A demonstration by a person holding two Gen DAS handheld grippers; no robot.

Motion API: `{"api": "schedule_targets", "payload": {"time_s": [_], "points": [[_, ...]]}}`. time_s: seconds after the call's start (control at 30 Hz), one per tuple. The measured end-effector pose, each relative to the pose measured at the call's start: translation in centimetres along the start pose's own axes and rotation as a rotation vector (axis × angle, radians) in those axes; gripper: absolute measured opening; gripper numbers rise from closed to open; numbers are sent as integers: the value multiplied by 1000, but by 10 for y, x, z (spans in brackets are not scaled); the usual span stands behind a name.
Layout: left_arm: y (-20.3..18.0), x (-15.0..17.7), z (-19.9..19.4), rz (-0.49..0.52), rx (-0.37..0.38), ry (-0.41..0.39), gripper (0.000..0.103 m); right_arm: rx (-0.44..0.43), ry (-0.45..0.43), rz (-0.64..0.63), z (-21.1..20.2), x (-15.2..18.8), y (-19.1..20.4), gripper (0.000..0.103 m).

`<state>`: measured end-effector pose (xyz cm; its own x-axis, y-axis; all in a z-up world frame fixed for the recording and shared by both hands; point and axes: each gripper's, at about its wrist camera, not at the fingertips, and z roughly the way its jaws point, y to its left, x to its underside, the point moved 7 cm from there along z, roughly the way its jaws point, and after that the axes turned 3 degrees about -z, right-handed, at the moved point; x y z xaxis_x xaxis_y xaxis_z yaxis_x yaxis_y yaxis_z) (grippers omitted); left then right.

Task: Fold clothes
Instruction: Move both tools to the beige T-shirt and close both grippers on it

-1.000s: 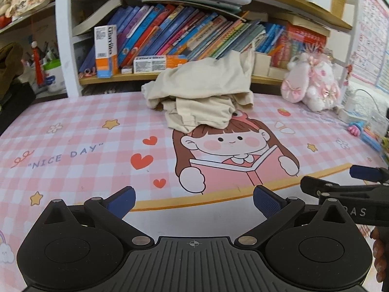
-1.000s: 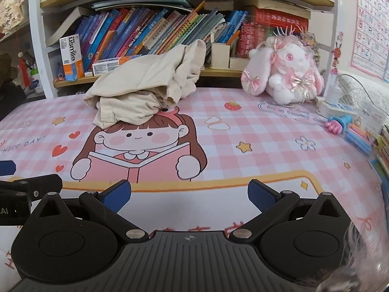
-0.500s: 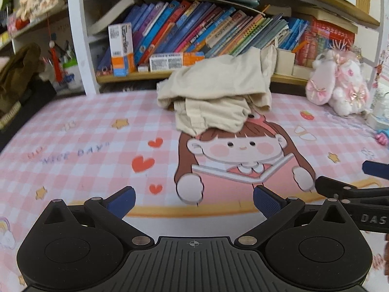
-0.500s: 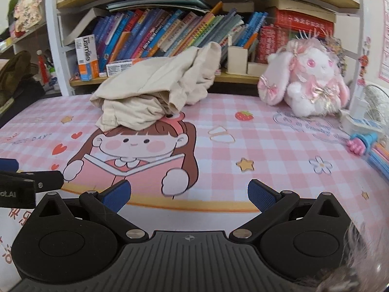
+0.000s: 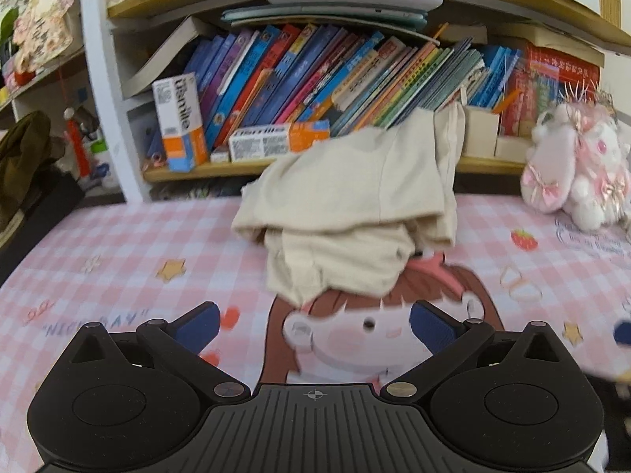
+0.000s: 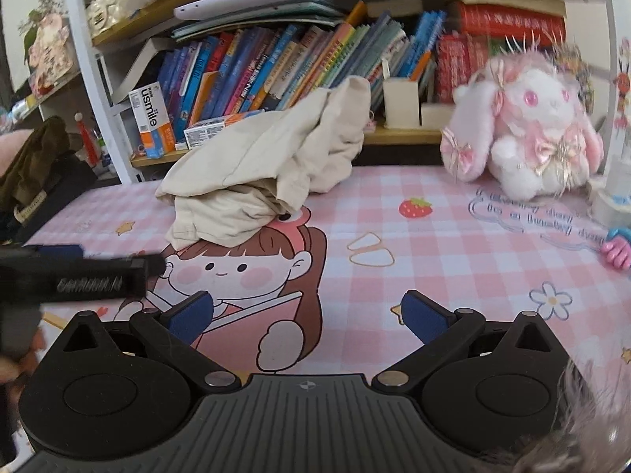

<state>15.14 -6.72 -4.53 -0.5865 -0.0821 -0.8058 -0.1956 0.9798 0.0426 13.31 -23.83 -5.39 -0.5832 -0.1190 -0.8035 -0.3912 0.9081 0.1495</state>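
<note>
Pink-and-white checked desk mat [image 5: 118, 244], printed with hearts, stars, a strawberry, the words "NICE DAY" and a cartoon girl reading a book [image 6: 244, 276]. Crumpled beige garment [image 5: 347, 213] heaped at 12 o'clock in the left wrist view, lying on the mat over the top of the girl's head, its upper fold leaning toward the bookshelf [image 5: 276, 165] behind. Same garment at about 11 o'clock in the right wrist view.

Left gripper [image 5: 313, 325] low over the mat at 6 o'clock, blue-padded fingers [image 5: 197, 325] spread wide, holding nothing, well short of the garment. Right gripper [image 6: 307, 315] likewise over the mat, fingers [image 6: 426, 317] spread apart, empty, above the printed book. Body of the left gripper visible at 9 o'clock in the right wrist view, blurred.

Behind the mat: slanting row of colourful books [image 5: 315, 79], a white-and-orange toothbrush box [image 5: 179, 122] upright at 10 o'clock, another box lying flat beside it. Pink and white plush rabbit [image 6: 524, 126] at 2 o'clock on the mat's far edge. Dark bag with olive cloth [image 6: 35, 165] at 9 o'clock. Pink toy hand [image 6: 617, 250] at 3 o'clock.
</note>
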Motion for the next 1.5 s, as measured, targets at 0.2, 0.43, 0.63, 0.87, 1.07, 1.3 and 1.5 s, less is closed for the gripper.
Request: {"api": "schedule_targets", "payload": {"time_s": [0.2, 0.43, 0.63, 0.87, 1.07, 1.3, 1.5], "points": [[-20, -17, 35, 69, -29, -12, 103, 14, 18, 27, -4, 4, -17, 91], [-31, -24, 75, 67, -71, 40, 102, -2, 65, 70, -11, 12, -37, 77], [-23, -19, 93, -21, -37, 143, 24, -30, 71, 73, -17, 13, -41, 77], [-16, -9, 53, -30, 67, 131, 6, -57, 74, 65, -17, 13, -30, 77], [-3, 21, -9, -6, 111, 120, 5, -126, 89, 66, -10, 14, -2, 77], [23, 70, -70, 2, 153, 150, 6, -168, 100, 36, -8, 14, 35, 77], [38, 100, -118, 22, 230, 172, 6, -182, 134, -20, -4, 19, 69, 77]]}}
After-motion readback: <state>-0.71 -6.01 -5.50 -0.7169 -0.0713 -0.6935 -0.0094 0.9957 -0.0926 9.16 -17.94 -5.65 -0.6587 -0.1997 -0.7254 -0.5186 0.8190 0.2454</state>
